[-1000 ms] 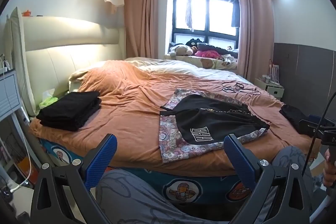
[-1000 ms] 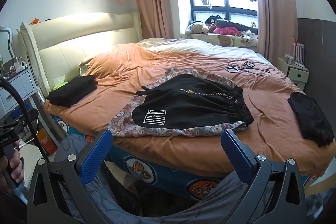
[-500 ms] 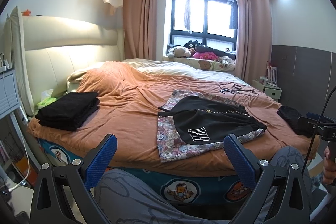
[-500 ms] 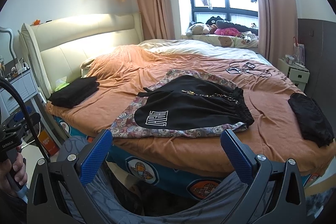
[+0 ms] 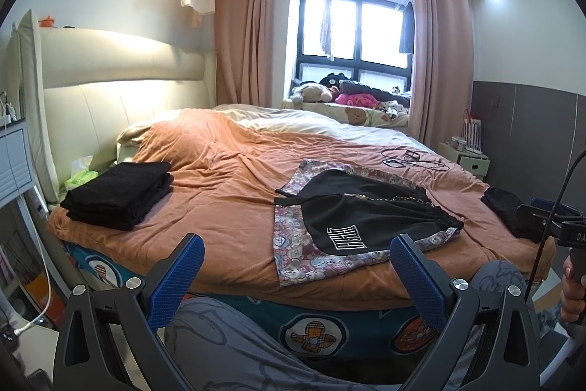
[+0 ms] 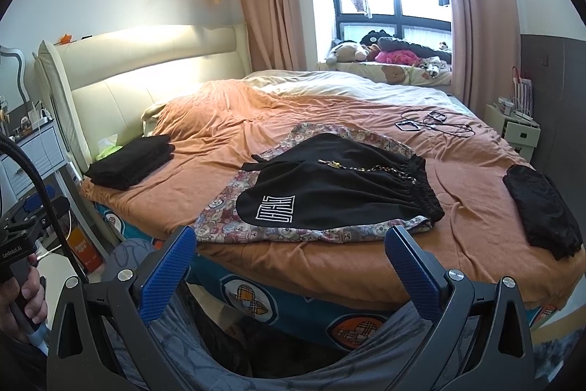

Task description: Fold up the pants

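Black pants with a white logo (image 5: pixel 366 211) (image 6: pixel 337 193) lie spread on a bear-print cloth (image 5: pixel 293 244) (image 6: pixel 227 222) on the orange bed, near its front edge. My left gripper (image 5: pixel 295 262) is open and empty, held off the bed's front edge, short of the pants. My right gripper (image 6: pixel 291 255) is open and empty, also off the front edge, in front of the pants. Both sets of blue fingers (image 5: pixel 175 277) (image 6: pixel 166 270) are spread wide.
A folded black stack (image 5: pixel 117 193) (image 6: pixel 128 163) sits at the bed's left near the headboard. Another black garment (image 6: pixel 542 207) (image 5: pixel 509 211) lies at the right. Cables and glasses (image 6: pixel 432 125) lie further back. A nightstand (image 6: pixel 36 149) stands left.
Both wrist views have tilted slightly upward; the bed and pants sit a little lower in frame. Both grippers stay open and empty.
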`<state>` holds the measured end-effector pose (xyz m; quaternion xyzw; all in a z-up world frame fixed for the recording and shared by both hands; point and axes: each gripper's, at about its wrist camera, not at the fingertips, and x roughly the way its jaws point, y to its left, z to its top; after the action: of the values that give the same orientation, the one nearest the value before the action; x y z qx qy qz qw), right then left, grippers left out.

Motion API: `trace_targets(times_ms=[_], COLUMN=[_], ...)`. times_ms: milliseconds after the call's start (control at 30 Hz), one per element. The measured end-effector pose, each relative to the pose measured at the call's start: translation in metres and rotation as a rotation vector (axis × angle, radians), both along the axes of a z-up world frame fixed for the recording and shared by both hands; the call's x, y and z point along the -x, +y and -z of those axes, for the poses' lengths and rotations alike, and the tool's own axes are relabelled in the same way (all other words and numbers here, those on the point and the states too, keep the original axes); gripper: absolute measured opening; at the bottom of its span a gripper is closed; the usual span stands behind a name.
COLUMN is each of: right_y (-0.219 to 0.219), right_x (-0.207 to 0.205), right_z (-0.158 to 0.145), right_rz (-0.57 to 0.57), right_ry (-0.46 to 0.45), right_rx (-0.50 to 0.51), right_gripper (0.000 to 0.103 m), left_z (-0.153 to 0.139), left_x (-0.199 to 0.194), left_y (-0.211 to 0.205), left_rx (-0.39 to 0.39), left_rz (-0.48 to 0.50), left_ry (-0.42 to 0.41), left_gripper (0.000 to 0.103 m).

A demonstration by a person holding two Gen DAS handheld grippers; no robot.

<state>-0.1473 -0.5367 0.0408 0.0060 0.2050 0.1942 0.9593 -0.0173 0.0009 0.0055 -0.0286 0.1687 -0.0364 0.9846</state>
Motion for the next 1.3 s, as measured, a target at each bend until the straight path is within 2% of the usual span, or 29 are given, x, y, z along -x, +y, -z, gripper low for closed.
trace_targets(times_ms=[333,1300], right_y=[0.003,0.000], right_x=[0.001,-0.005], right_z=[-0.002,0.004], right_rz=[-0.011,0.015], right_ry=[0.005,0.011], right_rx=[0.002,-0.014], right_gripper=[0.103,0.103], left_z=[-0.005,-0.001], left_x=[0.006,-0.006], left_y=[-0.001,0.000], left_rx=[0.008,0.012], left_rz=[0.007,0.033], left_ry=[-0.015,0.019], left_gripper=[0.103,0.103])
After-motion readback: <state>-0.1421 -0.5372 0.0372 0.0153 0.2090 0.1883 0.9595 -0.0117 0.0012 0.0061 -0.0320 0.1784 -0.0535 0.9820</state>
